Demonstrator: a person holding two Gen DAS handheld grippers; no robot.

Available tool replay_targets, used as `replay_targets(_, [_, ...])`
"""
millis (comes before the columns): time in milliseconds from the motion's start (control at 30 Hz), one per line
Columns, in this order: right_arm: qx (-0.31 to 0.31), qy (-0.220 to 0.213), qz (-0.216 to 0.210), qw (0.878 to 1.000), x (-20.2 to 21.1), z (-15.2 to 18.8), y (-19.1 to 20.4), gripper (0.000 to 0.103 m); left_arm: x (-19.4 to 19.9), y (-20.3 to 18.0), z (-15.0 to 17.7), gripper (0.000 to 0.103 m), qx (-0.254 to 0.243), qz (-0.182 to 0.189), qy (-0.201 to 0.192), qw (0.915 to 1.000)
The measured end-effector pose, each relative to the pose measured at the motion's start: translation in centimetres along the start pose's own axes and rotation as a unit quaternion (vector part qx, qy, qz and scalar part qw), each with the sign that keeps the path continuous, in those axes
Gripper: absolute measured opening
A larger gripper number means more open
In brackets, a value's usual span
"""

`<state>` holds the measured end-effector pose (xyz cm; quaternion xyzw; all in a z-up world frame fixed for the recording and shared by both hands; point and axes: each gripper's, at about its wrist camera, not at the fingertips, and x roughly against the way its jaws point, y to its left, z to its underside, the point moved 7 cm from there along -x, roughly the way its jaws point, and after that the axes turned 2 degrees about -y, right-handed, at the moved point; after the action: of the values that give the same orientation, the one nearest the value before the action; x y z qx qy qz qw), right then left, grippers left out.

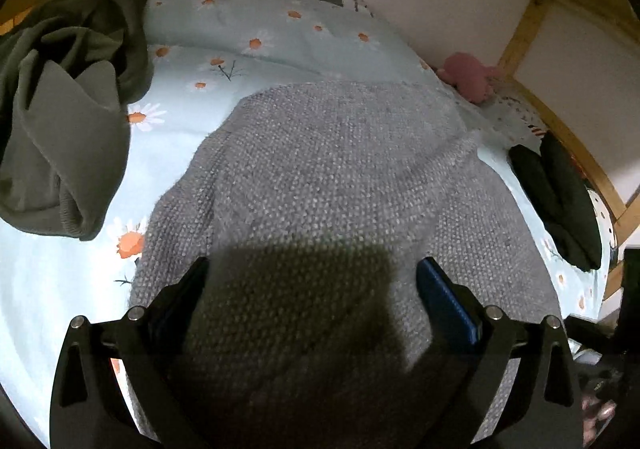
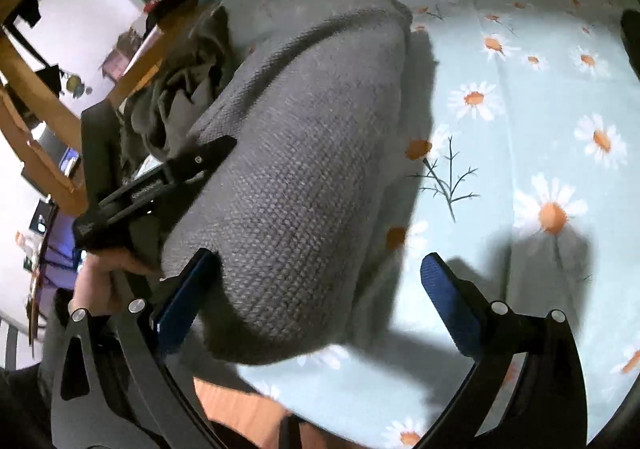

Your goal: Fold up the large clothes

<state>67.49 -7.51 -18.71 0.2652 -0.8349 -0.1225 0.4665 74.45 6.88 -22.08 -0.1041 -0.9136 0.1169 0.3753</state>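
Lying on the bed [image 1: 180, 129], the grey knitted sweater [image 1: 332, 177] covers the middle of the daisy-print sheet, partly folded, with one flap doubled over its body. Sweater taken as landmark for all places below.

Left tool [image 1: 312, 281]: both fingers stand spread over the near edge of the sweater, one on each side of a shadowed patch of knit. Cloth lies between them, but the pads do not press on it; released. In the right wrist view the same tool [image 2: 224, 147] sits at the far-left edge of the sweater, with the person's hand [image 2: 100, 281] on its handle just beside the cloth.

Right tool [image 2: 316, 269]: fingers stand wide apart, released. Left finger [image 2: 188, 289] touches or nearly touches the rolled near corner of the sweater; cannot tell which. Right finger [image 2: 448, 301] is over bare sheet, apart from the sweater. Nothing gripped.

Other items:
- olive-green garment [image 1: 68, 121], crumpled, left of the sweater, apart from it.
- dark folded cloth [image 1: 560, 201], right of the sweater, near the wooden bed rail [image 1: 576, 145].
- pink plush toy [image 1: 468, 77], beyond the sweater's far-right corner, against the wall.
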Motion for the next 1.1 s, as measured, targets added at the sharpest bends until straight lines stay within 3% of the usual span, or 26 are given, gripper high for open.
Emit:
replay_targets(67, [0.006, -0.041, -0.029, 0.999, 2.2, -2.5, 0.6, 0.1, -0.2, 0.1, -0.3, 0.098, -0.007, -0.012, -0.006, 0.9999])
replay_targets(100, [-0.005, -0.078, -0.029, 0.997, 3.6, -4.9, 0.2, 0.1, -0.2, 0.0, -0.2, 0.098, -0.013, -0.017, -0.01, 0.9997])
replay_targets(167, [-0.033, -0.105, -0.001, 0.994, 3.9, -10.0, -1.1, 0.1, 0.2, 0.0, -0.1, 0.098, -0.016, -0.021, -0.015, 0.9995])
replay_targets(333, [-0.096, -0.021, 0.017, 0.995, -3.3, -18.5, -5.7, 0.1, 0.5, -0.1, 0.0, 0.098, -0.021, -0.016, -0.02, 0.9995])
replay_targets(400, [-0.13, 0.04, -0.038, 0.99, -6.8, -19.2, -7.2, 0.099, 0.5, -0.2, 0.0, 0.098, -0.025, -0.013, -0.02, 0.9994])
replay_targets(467, [-0.137, 0.095, -0.087, 0.982, -10.1, -18.7, -6.7, 0.087, 0.6, -0.3, 0.2, 0.098, -0.029, -0.01, -0.018, 0.9993])
replay_targets(533, [-0.106, 0.11, -0.071, 0.986, -12.0, -17.8, -6.1, 0.06, 0.6, -0.3, 0.4, 0.098, -0.031, -0.007, -0.019, 0.9993])
replay_targets(567, [-0.101, 0.108, -0.08, 0.986, -12.2, -17.8, -5.6, 0.055, 0.6, -0.2, 0.4, 0.098, -0.031, -0.008, -0.019, 0.9993])
replay_targets(633, [-0.088, 0.072, -0.138, 0.984, -11.6, -19.4, -4.3, 0.031, 0.7, -0.1, 0.6, 0.098, -0.025, -0.012, -0.018, 0.9994])
replay_targets(667, [-0.091, 0.041, -0.177, 0.979, -10.6, -20.5, -3.8, 0.029, 0.8, -0.1, 0.6, 0.098, -0.024, -0.011, -0.022, 0.9994])
replay_targets(733, [-0.099, 0.009, -0.207, 0.973, -9.9, -21.8, -3.5, 0.028, 0.8, -0.2, 0.7, 0.098, -0.031, -0.01, -0.023, 0.9992])
replay_targets(767, [-0.106, 0.009, -0.196, 0.975, -10.6, -22.0, -3.9, 0.028, 0.7, -0.2, 0.7, 0.098, -0.032, -0.013, -0.021, 0.9992])
replay_targets(833, [-0.142, 0.052, -0.107, 0.983, -15.2, -21.0, -6.7, 0.028, 0.4, -0.6, 0.8, 0.098, -0.047, -0.025, -0.011, 0.9985])
replay_targets(900, [-0.173, 0.05, -0.139, 0.974, -16.9, -20.7, -7.3, 0.029, 0.4, -0.6, 0.8, 0.098, -0.046, -0.027, -0.008, 0.9985])
replay_targets(967, [-0.163, 0.04, -0.145, 0.975, -17.2, -20.6, -6.5, 0.034, 0.7, -0.2, 0.4, 0.098, -0.028, -0.011, 0.004, 0.9995])
replay_targets(1000, [-0.158, 0.04, -0.151, 0.975, -17.1, -20.5, -6.1, 0.05, 1.4, -0.1, -0.2, 0.098, -0.01, 0.001, 0.019, 0.9998])
replay_targets(1033, [-0.157, 0.045, -0.159, 0.974, -17.0, -20.6, -5.8, 0.078, 2.5, 0.0, -1.4, 0.098, 0.011, 0.015, 0.009, 0.9998])
replay_targets(1067, [-0.159, 0.054, -0.166, 0.972, -16.5, -20.4, -5.5, 0.092, 4.1, 0.0, -3.1, 0.098, 0.03, 0.03, -0.023, 0.9988])
replay_targets(1100, [-0.158, 0.052, -0.175, 0.97, -16.0, -20.7, -5.5, 0.096, 5.4, 0.2, -4.4, 0.098, 0.04, 0.036, -0.049, 0.9973])
